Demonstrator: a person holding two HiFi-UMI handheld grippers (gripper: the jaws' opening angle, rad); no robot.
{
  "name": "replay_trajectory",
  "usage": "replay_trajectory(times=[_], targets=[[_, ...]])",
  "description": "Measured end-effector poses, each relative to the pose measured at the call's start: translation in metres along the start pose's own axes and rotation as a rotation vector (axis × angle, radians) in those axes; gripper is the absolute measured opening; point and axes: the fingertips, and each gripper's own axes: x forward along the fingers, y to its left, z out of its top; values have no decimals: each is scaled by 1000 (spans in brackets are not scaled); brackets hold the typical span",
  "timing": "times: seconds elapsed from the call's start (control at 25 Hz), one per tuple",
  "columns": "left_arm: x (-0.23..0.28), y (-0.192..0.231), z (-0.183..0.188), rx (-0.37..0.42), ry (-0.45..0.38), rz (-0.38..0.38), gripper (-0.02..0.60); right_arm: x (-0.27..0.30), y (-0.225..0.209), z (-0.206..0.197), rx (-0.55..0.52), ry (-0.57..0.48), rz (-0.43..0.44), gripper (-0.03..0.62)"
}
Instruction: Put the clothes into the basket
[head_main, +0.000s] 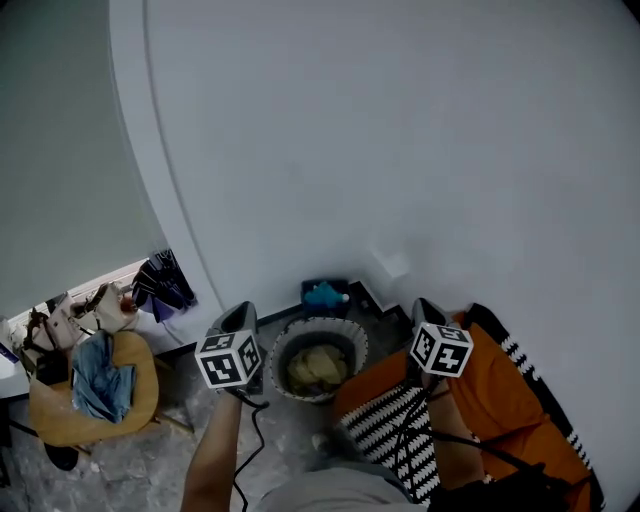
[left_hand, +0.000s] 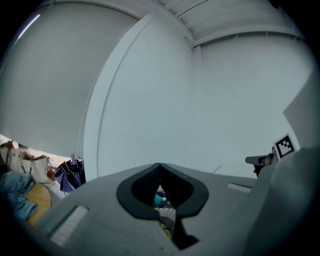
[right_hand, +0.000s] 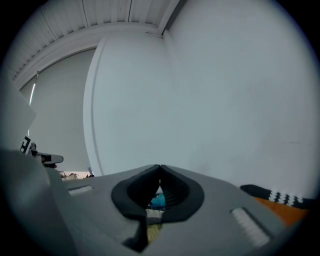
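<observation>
A round woven basket (head_main: 359, 345) stands on the floor by the wall, with yellowish clothes (head_main: 315, 368) lying in it. My left gripper (head_main: 240, 310) is held up to the left of the basket and above it, jaws shut and empty. The right gripper (head_main: 424, 303) is held to the basket's right, also shut on nothing. In the left gripper view the left gripper (left_hand: 159, 165) shows its tips touching. In the right gripper view the right gripper (right_hand: 159, 166) has its tips touching too. Both point toward the white wall, with the basket seen low through the jaws.
A blue object (head_main: 325, 294) lies behind the basket by the wall. At the left a wooden chair (head_main: 140, 395) carries a blue denim garment (head_main: 100, 380), with bags (head_main: 70, 318) and a dark folded item (head_main: 163, 282) beyond. An orange couch (head_main: 505, 390) with a black-and-white striped cloth (head_main: 388, 425) is on the right.
</observation>
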Motion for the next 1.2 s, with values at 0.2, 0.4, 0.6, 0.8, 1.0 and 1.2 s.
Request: replay_trajectory(times=[0.2,0.4,0.6,0.8,1.0,1.2], targets=[[0,4,8,-15,-19,-1,-2,-13,-14,4,5,-15,-54,3],[4,-2,9,-12,-17,-16,-2,-23,-23,4,-9,-1,-95,3],[10,-7,13,-13,-21,-29,-2,-24,-23,5,-15,7,-95,3],[14,-16,7,-20,-16,-35,-2,-24,-26,3,-13,12,-95,3],[23,-26,2,-32,-12,-49,-2,-21,-28,-1,-13,25,-96,3],[34,-38,-1,-28,4,-67,-2,-16,-30,2,-37,30,-96,3]])
